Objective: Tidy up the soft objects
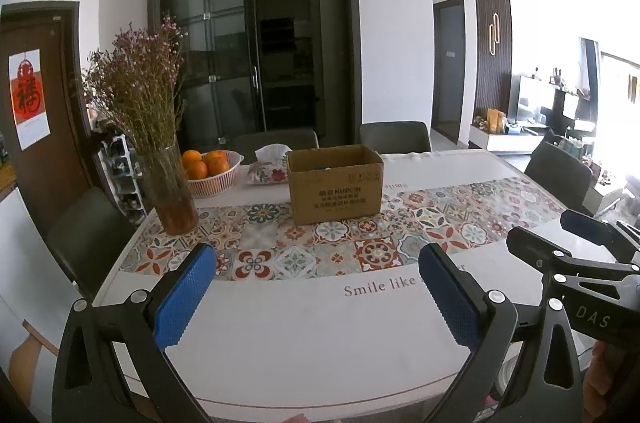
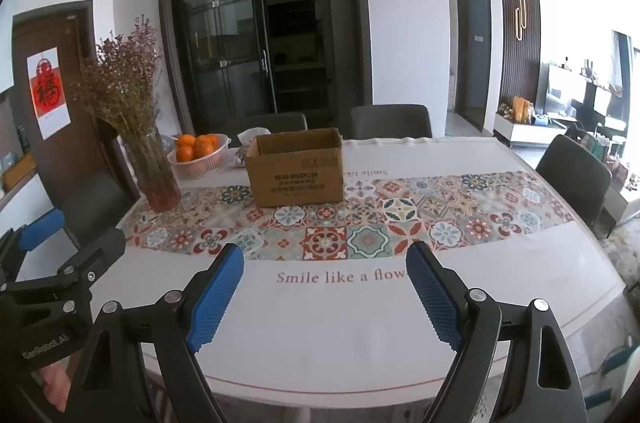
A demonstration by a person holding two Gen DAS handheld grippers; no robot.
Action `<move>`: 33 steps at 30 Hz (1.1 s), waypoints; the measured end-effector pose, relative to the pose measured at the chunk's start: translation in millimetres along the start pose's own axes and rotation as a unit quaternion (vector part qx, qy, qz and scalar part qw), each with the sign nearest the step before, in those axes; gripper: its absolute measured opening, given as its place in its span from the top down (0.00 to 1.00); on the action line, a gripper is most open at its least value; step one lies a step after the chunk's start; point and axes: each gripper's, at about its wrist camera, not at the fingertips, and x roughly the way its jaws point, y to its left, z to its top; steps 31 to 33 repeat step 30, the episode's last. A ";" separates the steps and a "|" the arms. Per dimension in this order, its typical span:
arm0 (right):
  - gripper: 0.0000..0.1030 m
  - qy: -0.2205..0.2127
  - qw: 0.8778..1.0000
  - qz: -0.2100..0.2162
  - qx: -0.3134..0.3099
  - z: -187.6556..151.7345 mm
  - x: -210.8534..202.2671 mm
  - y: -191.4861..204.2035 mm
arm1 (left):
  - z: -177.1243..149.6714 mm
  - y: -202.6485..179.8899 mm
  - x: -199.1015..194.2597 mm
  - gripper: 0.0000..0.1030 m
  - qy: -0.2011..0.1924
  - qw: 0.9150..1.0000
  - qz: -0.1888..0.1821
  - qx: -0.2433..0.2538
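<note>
An open brown cardboard box stands on the patterned table runner, also in the right wrist view; its contents are hidden. A floral fabric tissue pouch lies behind it to the left, partly hidden in the right wrist view. My left gripper is open and empty above the table's near edge. My right gripper is open and empty beside it, to the right; it also shows in the left wrist view.
A glass vase of dried flowers stands at the left, with a basket of oranges behind it. Dark chairs ring the table. A sliding glass door is behind.
</note>
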 end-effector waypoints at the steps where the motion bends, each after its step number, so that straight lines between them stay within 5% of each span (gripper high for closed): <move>1: 0.18 0.001 1.000 0.000 0.000 -1.2 -2.1 0.2 | -0.7 -0.1 -1.1 0.00 -0.001 1.000 0.002 0.001; 33: 0.18 0.003 1.000 0.000 0.002 -1.2 -5.4 -2.5 | 0.8 -1.1 1.1 0.00 0.001 1.000 0.004 0.005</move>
